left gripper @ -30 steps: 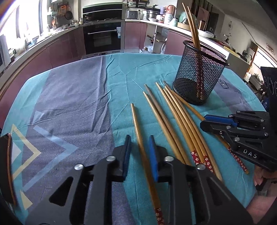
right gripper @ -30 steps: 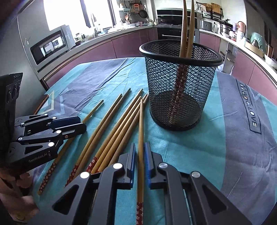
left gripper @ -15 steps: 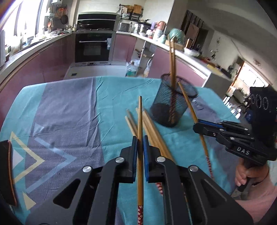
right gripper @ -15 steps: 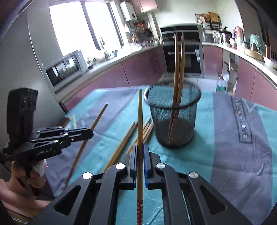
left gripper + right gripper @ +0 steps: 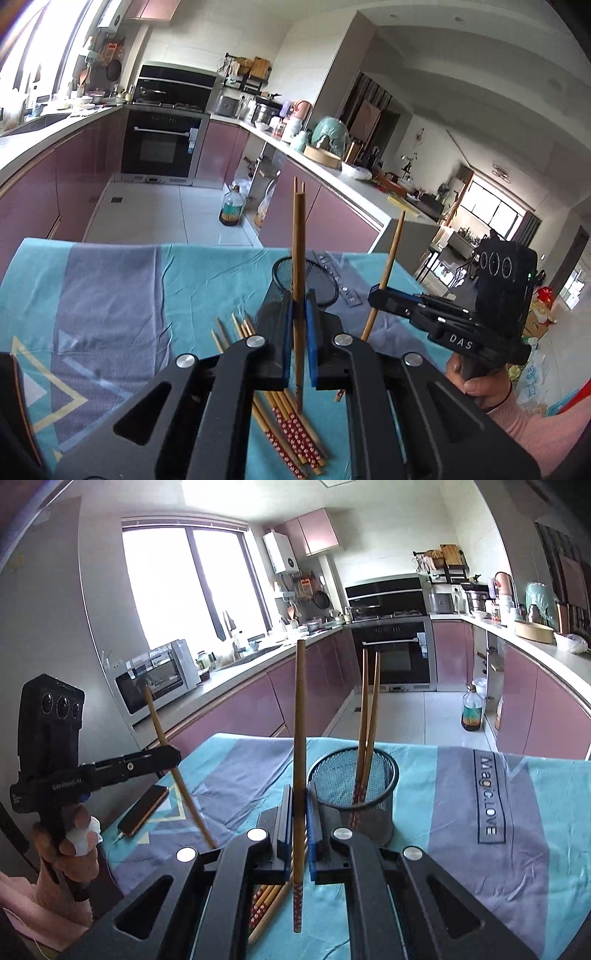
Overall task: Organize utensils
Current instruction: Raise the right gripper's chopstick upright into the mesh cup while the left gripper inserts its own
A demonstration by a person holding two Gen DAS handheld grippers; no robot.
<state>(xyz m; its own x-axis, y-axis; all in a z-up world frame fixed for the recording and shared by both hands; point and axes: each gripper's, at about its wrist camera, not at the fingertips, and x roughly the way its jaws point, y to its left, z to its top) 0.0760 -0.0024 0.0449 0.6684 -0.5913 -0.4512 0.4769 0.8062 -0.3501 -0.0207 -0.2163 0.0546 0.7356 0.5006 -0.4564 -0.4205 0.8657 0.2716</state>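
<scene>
My left gripper (image 5: 298,325) is shut on a wooden chopstick (image 5: 298,258) and holds it upright above the table. My right gripper (image 5: 298,812) is shut on another chopstick (image 5: 299,716), also upright. Each gripper shows in the other's view, the right one (image 5: 376,295) and the left one (image 5: 173,755), each with its chopstick tilted. A black mesh cup (image 5: 354,790) stands on the cloth just right of my right gripper, with two chopsticks (image 5: 365,716) in it. The cup (image 5: 321,280) lies behind my left gripper. Several loose chopsticks (image 5: 280,417) lie on the cloth below.
A teal and grey tablecloth (image 5: 480,830) covers the table. A phone (image 5: 144,810) lies on the cloth at the left. A dark bottle (image 5: 472,709) stands on the kitchen floor beyond the table. Pink cabinets and an oven (image 5: 391,657) are behind.
Both grippers closed on a chopstick each and lifted them off the cloth. They have risen and tipped up, so the chopsticks now stand upright above the table near the cup.
</scene>
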